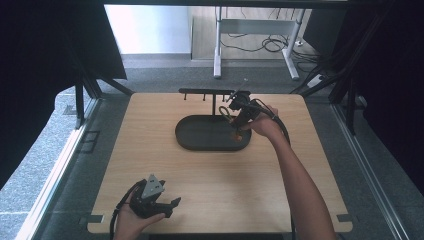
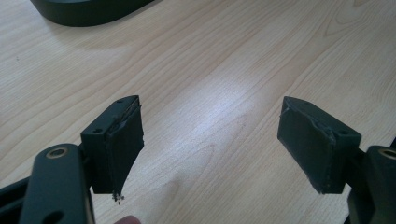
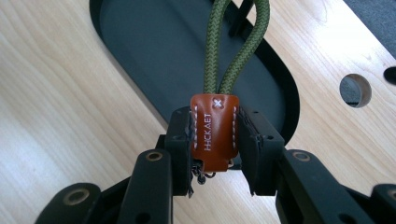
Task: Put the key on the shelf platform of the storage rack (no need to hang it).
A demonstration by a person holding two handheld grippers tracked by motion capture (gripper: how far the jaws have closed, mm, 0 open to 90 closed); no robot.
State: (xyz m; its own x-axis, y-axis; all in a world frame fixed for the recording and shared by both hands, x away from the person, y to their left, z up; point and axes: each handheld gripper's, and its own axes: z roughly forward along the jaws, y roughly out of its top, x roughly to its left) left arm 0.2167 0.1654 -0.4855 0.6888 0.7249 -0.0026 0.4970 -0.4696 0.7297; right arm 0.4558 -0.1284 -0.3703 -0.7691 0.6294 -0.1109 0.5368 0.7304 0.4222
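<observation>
While our left hand rests at the near left edge of the table (image 1: 150, 150), our left gripper (image 1: 167, 206) hangs there with its jaws spread wide and nothing between them; in the left gripper view we see bare light wood between the two black pads (image 2: 122, 140).

Our right gripper (image 3: 215, 135) is over at the far side, above the right end of the dark oval tray (image 1: 200, 137). Its jaws are clamped on a brown leather tab (image 3: 214, 133) with white stitching, and the pads press it from both sides. From the tab a loop of olive green cord (image 3: 233, 46) runs up and away from the jaws, over the tray's floor. A small bit of dark metal chain shows below the tab, between the jaws.

Just behind the tray stands a black rack (image 1: 205, 92) with a crossbar and short pegs; the right gripper is close beside its right end. Round holes (image 3: 355, 90) in the tabletop show just right of the tray.
</observation>
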